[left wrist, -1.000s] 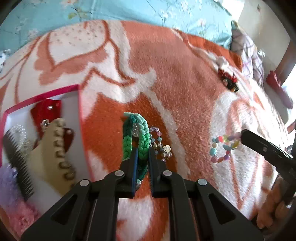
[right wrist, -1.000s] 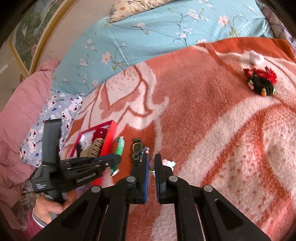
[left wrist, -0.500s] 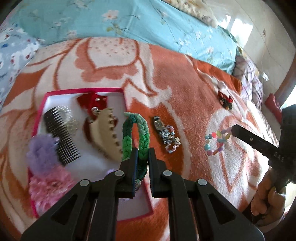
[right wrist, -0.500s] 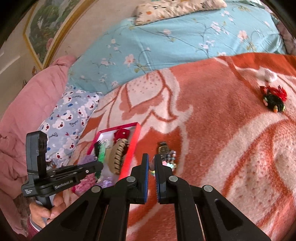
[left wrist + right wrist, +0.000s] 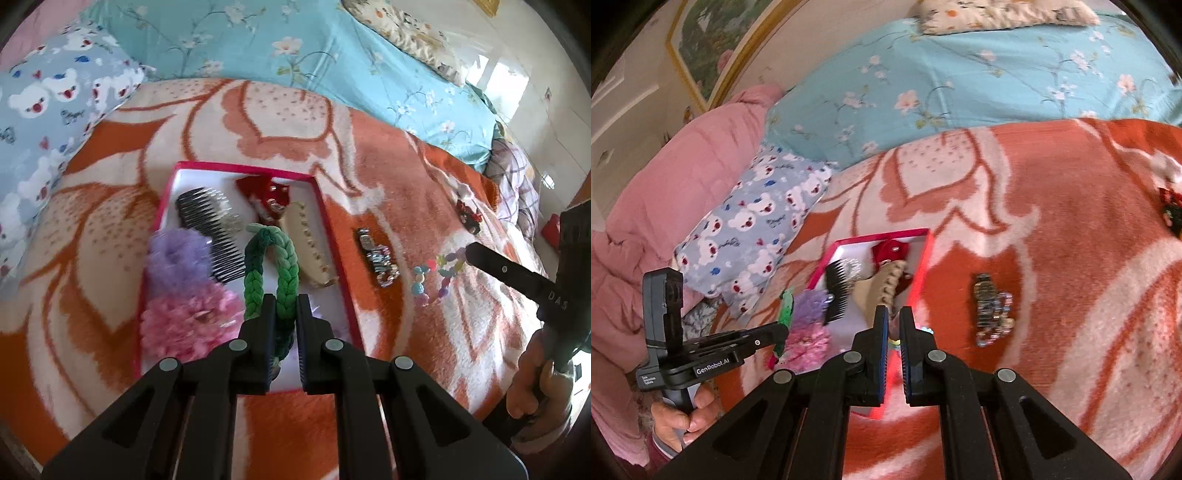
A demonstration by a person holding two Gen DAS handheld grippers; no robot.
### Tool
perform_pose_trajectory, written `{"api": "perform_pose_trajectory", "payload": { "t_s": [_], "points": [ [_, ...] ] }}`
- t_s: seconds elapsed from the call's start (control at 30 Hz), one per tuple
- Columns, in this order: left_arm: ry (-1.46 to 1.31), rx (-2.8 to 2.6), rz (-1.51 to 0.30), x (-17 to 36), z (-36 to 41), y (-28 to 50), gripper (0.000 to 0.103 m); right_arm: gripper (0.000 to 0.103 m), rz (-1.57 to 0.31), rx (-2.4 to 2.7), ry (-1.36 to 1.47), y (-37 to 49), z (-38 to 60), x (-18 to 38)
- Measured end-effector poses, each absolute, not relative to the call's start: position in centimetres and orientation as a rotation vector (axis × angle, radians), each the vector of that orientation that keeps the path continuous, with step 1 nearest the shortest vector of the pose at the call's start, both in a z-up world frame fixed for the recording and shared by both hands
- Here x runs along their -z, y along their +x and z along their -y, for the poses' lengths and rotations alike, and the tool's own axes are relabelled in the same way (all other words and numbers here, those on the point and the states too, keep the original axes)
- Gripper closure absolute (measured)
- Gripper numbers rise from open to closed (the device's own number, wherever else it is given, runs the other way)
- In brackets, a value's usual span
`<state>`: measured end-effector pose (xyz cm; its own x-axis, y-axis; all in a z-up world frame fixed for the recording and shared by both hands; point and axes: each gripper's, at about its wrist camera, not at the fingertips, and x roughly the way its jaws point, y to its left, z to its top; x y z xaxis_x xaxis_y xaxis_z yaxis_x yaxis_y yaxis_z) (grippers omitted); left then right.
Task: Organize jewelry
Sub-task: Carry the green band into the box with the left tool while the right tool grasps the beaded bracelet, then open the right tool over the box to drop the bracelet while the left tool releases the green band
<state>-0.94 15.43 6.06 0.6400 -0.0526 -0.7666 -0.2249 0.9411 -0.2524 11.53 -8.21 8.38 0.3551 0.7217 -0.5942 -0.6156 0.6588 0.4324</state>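
My left gripper (image 5: 282,308) is shut on a green braided band (image 5: 271,266) and holds it above the red-rimmed white box (image 5: 334,258). The box holds a black comb (image 5: 214,236), a beige claw clip (image 5: 306,247), a red clip (image 5: 264,194) and purple and pink fluffy ties (image 5: 184,295). My right gripper (image 5: 894,325) is shut on a colourful bead bracelet (image 5: 437,275), held over the blanket right of the box. A watch and a bead bracelet (image 5: 376,254) lie between.
The orange and white blanket (image 5: 424,350) covers the bed. A red and black hair tie (image 5: 469,216) lies far right. A bear-print pillow (image 5: 753,229) and a pink quilt (image 5: 665,192) lie left, with a blue floral sheet (image 5: 295,55) behind.
My left gripper has carried the green band left, from beside the box to over it. My right gripper has followed left with the bead bracelet.
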Motion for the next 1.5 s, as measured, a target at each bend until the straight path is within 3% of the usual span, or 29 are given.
{"api": "perform_pose_trajectory", "payload": {
  "t_s": [0.87,1.17,1.5],
  "points": [
    [-0.413,-0.161,-0.948,-1.2,-19.8,-2.9,0.095,0.098,-0.946,-1.03,0.008,8.1,-3.5,-4.4],
    [-0.435,-0.155,-0.989,1.1,-20.3,-2.1,0.094,0.098,-1.039,-0.94,-0.029,9.7,-3.6,0.6],
    [-0.43,-0.168,-0.997,1.3,-20.5,-2.2,0.094,0.098,-1.05,-0.922,-0.032,10.2,-3.2,1.5]
  ]
}}
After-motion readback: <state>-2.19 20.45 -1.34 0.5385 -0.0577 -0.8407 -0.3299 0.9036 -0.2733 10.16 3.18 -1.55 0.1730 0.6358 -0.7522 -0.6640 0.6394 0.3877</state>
